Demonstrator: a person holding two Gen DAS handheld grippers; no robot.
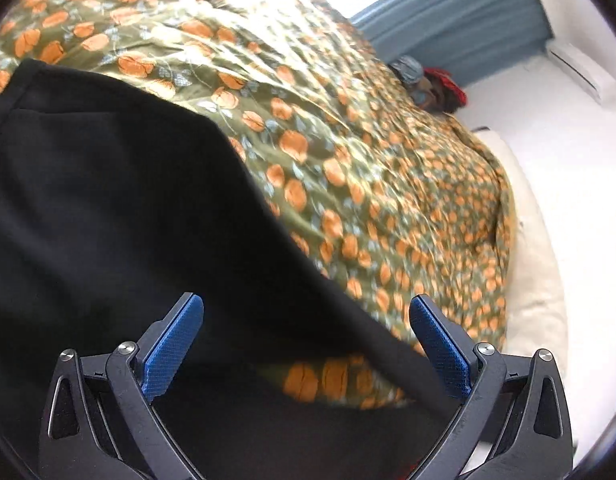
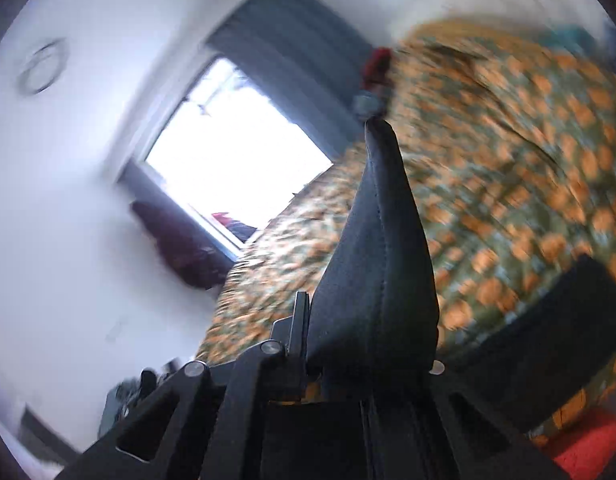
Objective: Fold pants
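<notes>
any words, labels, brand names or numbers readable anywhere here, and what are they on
None: no readable text in either view.
black pants: plain fabric, no tag or label in sight.
floral bedspread: pattern only, no lettering.
wall air conditioner: any marking is too small and washed out to read.
left hand-held gripper and right hand-held gripper: no print visible.

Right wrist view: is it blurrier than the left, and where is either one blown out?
Right wrist: heavy motion blur smears the floral bedspread, only the black pants pinched in the right gripper stay sharp, and the window is pure white. Left wrist: milder blur, glare at the bedspread's top, sharp blue pads of the open left gripper.
</notes>
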